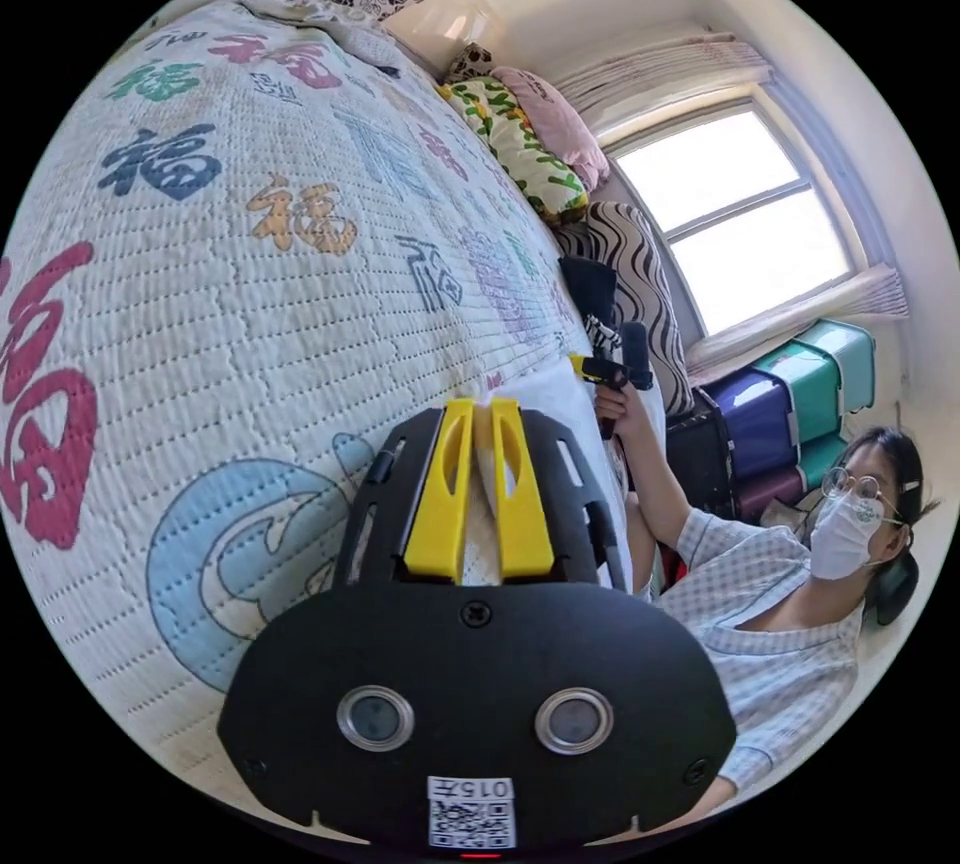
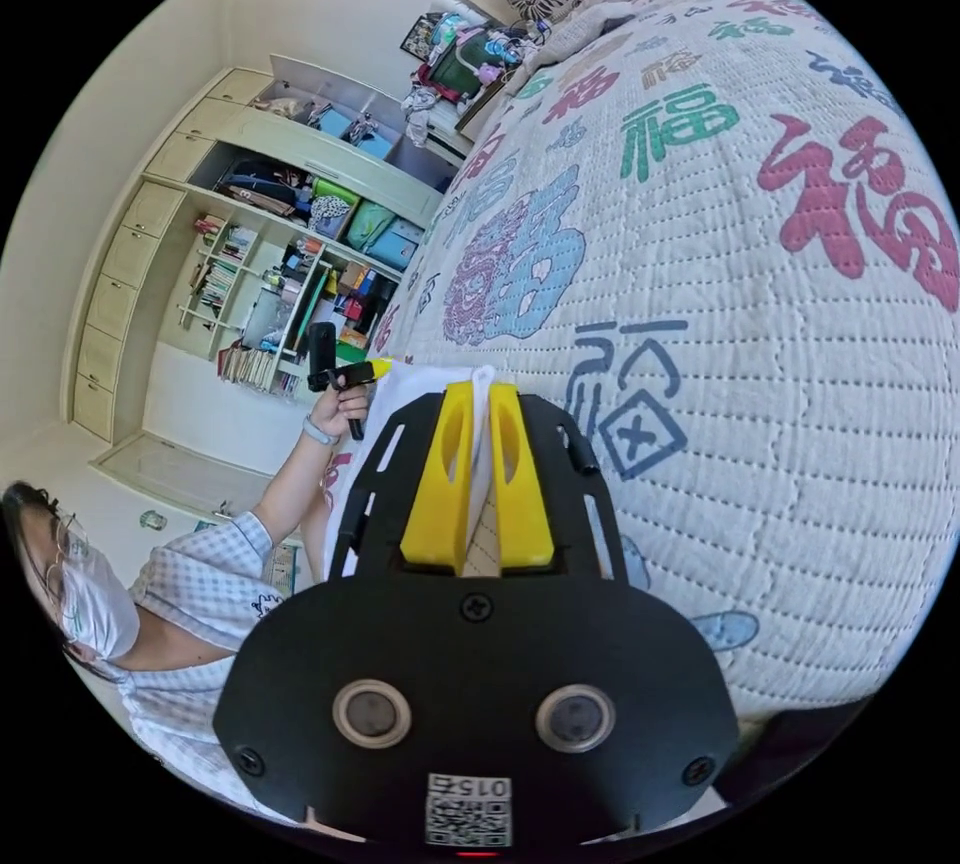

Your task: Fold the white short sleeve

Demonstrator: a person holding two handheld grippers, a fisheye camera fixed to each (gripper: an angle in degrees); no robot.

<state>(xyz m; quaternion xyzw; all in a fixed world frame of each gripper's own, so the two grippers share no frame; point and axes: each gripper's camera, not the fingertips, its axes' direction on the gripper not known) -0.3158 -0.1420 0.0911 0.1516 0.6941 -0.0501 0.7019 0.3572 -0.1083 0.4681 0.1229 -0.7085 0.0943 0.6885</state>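
While both pairs of jaws pinch the white short sleeve (image 1: pixel 482 464), we hold it over the bed (image 1: pixel 250 304); light, limp cotton, it seems, best gripped at hem corners.

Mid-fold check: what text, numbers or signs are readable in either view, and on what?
"福": repeated in many colours across the quilted bedspread.
On the sticker on the left gripper body: printed code, too small to read.
On the shelf items: too blurred to read.
On the white short sleeve: no print visible.
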